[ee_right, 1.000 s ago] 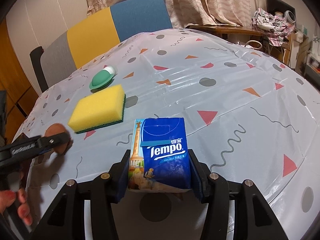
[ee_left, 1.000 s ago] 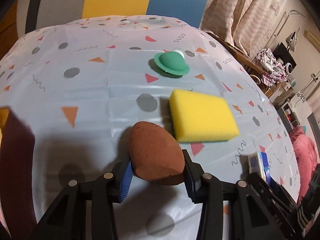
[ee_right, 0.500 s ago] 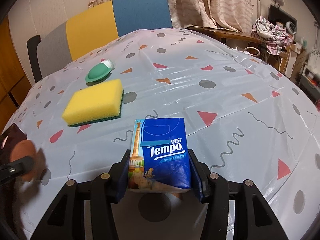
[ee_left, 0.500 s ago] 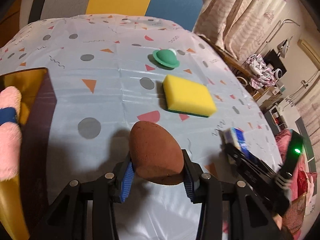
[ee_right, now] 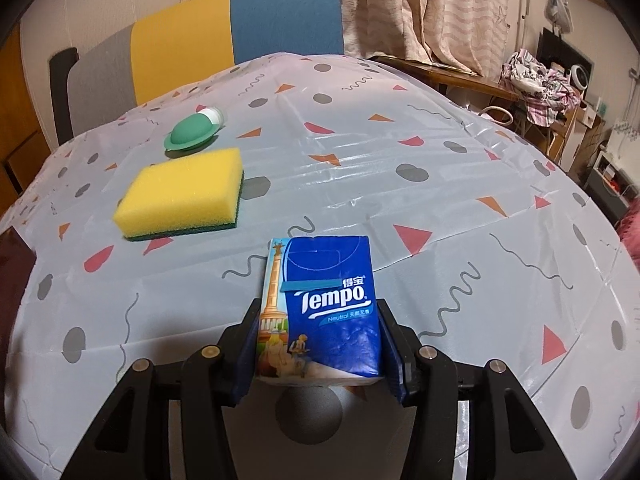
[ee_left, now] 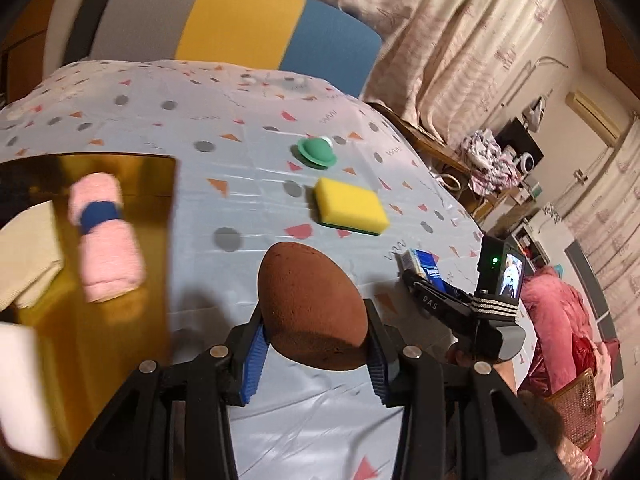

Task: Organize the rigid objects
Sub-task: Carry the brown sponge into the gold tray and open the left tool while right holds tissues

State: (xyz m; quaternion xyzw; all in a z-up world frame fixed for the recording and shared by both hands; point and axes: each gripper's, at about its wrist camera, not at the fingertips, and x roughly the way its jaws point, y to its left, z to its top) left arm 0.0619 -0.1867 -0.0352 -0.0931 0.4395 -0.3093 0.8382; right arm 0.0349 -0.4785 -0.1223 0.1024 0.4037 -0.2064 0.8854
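A cluttered bedroom-like room surrounds the table (ee_right: pixel 400 200), which is spread with a pale plastic cloth printed with triangles, dots and squiggles; a chair (ee_left: pixel 240 28) in grey, yellow and blue stands at its far edge. The brown egg-shaped object (ee_left: pixel 310 312) sits pinched between the blue pads of the left gripper (ee_left: pixel 314 350), raised clear of the cloth. Over the last second that gripper has carried it sideways and a little upward, and a gold-lined box (ee_left: pixel 120 240) that was barely at the frame's edge a second ago now fills the left of its view, so I judge the egg is headed there. The right gripper (ee_right: pixel 320 344) has hardly moved and is clamped on a blue Tempo tissue pack (ee_right: pixel 324 308), held just above the cloth (waiting its turn, I would guess). On the table remain a yellow sponge (ee_right: pixel 184 196) and, beyond it, a green domed item with a white cap (ee_right: pixel 192 130). Inside the box lie a pink rolled towel with a blue band (ee_left: pixel 104 236), something cream-coloured and something white, all blurred and cut off by the frame, so I cannot tell what they are or how much room is left.
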